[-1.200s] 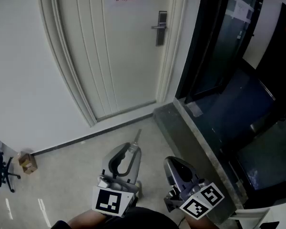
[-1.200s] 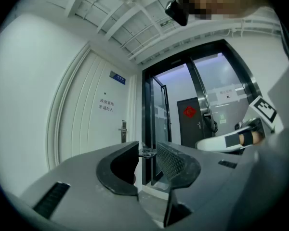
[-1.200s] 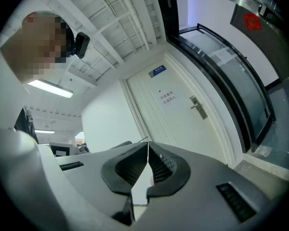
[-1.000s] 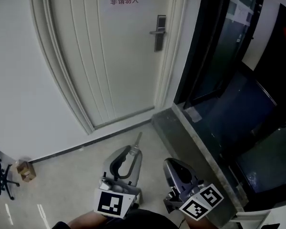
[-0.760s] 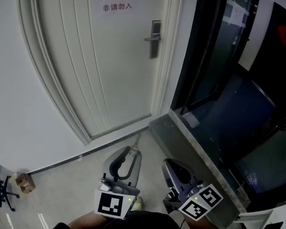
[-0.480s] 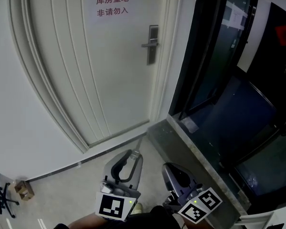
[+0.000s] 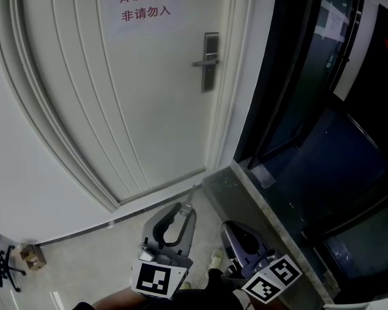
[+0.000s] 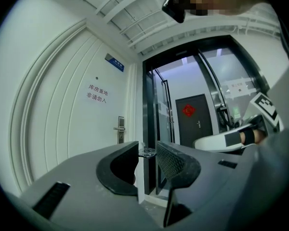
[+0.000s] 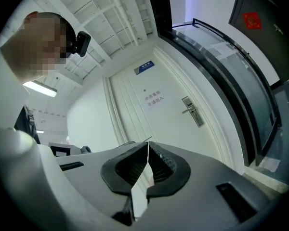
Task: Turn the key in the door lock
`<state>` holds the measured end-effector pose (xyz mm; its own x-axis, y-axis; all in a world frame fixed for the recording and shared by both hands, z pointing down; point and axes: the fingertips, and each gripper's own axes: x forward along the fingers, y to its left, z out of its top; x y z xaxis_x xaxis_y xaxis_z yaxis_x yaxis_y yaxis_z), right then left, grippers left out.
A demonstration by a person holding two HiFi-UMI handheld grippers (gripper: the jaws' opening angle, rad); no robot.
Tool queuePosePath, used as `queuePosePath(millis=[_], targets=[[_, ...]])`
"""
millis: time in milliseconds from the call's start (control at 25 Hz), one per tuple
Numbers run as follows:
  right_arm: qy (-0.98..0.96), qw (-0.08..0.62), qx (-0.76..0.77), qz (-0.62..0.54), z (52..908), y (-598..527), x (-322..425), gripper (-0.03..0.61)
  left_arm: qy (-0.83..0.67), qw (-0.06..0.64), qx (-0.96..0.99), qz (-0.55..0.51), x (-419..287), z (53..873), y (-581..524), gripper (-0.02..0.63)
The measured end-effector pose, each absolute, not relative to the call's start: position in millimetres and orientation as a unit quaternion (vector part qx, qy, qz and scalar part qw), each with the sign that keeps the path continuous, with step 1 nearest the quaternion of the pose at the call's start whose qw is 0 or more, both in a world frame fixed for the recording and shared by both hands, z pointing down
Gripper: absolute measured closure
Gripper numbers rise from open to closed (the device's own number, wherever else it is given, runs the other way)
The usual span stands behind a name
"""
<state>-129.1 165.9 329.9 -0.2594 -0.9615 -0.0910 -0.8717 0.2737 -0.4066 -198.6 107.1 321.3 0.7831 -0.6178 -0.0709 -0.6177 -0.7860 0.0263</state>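
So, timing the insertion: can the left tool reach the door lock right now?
Probably not yet: the left tool, gripping the key, is far short of the lock, though nothing stands between.

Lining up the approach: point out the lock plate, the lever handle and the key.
lock plate [image 7: 211, 44], head view, upper part of the plate.
lever handle [image 7: 200, 63], head view, middle of the lever.
key [image 7: 190, 196], head view, its bare blade.

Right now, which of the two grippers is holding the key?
The left gripper: a small key is pinched between its jaws, sticking out toward the white door. The right gripper has its jaws shut together, empty.
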Motion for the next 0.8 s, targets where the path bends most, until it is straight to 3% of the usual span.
queuePosePath(millis=[800], targets=[[0.812, 0.162, -0.540, -0.148, 311.3, 27.4, 94.3, 0.563, -0.415, -0.022, 0.909, -0.036, 15.3, 303.5, -53.1, 0.500]])
